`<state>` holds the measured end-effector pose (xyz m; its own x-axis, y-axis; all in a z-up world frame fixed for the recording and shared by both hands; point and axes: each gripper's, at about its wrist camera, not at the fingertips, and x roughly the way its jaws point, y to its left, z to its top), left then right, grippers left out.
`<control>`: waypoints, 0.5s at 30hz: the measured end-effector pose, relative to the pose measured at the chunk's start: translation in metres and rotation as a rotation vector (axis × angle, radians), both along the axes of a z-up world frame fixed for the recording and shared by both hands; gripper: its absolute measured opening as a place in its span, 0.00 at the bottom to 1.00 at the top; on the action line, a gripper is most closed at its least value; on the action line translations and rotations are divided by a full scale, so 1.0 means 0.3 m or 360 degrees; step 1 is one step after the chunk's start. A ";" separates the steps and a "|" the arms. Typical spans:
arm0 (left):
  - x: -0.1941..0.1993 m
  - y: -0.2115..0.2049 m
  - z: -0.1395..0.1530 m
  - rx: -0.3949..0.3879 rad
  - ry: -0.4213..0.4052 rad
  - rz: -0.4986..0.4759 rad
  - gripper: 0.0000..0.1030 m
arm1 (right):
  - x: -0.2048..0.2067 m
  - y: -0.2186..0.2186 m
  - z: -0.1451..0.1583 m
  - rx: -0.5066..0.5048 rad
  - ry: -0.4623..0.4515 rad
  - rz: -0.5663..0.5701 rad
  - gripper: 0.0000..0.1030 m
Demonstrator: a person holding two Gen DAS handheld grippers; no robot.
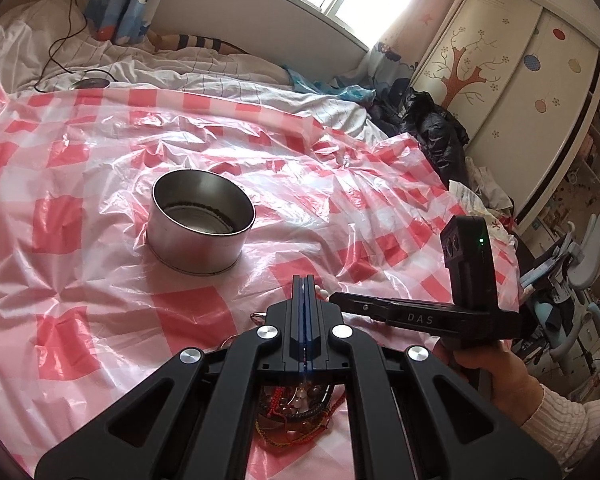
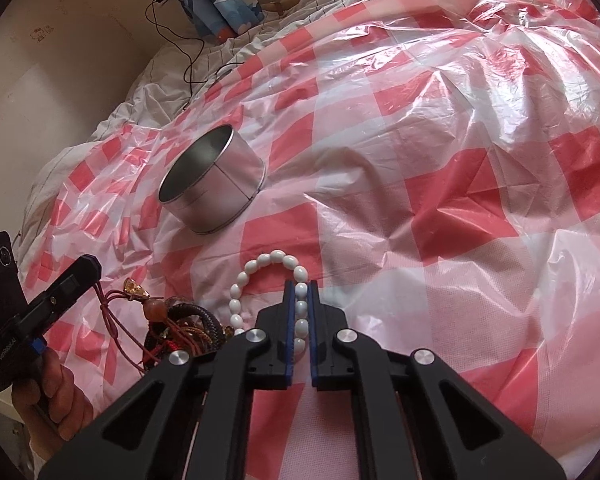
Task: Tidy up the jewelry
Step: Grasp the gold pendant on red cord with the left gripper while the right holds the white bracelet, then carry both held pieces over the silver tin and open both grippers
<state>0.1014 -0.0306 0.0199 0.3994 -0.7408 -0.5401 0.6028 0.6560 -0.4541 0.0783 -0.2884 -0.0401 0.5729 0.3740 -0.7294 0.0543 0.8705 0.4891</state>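
Observation:
A round silver tin (image 1: 202, 222) stands open on the red-checked plastic sheet; it also shows in the right wrist view (image 2: 212, 184). A white bead bracelet (image 2: 256, 280) lies on the sheet, and my right gripper (image 2: 300, 286) is shut on one side of it. A tangle of red cords, dark bands and amber beads (image 2: 180, 324) lies left of the bracelet; it shows under my left gripper (image 1: 296, 408). My left gripper (image 1: 305, 280) is shut and empty, just above the pile. The right gripper's fingers (image 1: 364, 306) reach in from the right.
The checked plastic sheet (image 1: 100, 152) covers a rumpled bed. A black cable (image 2: 188, 60) and a blue patterned pillow (image 2: 216, 0) lie near the headboard. Dark clothes (image 1: 436, 128) and a wardrobe (image 1: 512, 80) stand beyond the bed's right edge.

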 end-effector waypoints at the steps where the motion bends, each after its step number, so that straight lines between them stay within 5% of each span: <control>1: 0.000 0.003 0.006 -0.0009 0.0001 0.0000 0.00 | -0.003 0.000 0.008 0.0015 -0.0020 0.0006 0.00; 6: -0.004 0.025 0.054 -0.0038 -0.0024 0.0015 0.00 | -0.018 -0.013 0.058 0.0105 -0.0133 0.0009 0.00; 10: 0.005 0.033 0.089 -0.0028 -0.0050 0.0036 0.00 | -0.008 -0.020 0.057 0.0069 -0.0086 -0.0001 0.01; 15: 0.025 0.026 0.125 -0.0011 -0.0086 0.0037 0.00 | 0.017 0.042 0.016 -0.0179 0.0007 0.0036 0.01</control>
<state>0.1088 -0.0228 0.0576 0.4451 -0.7346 -0.5121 0.6110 0.6672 -0.4260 0.0833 -0.2757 -0.0352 0.5617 0.3024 -0.7701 0.0360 0.9210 0.3879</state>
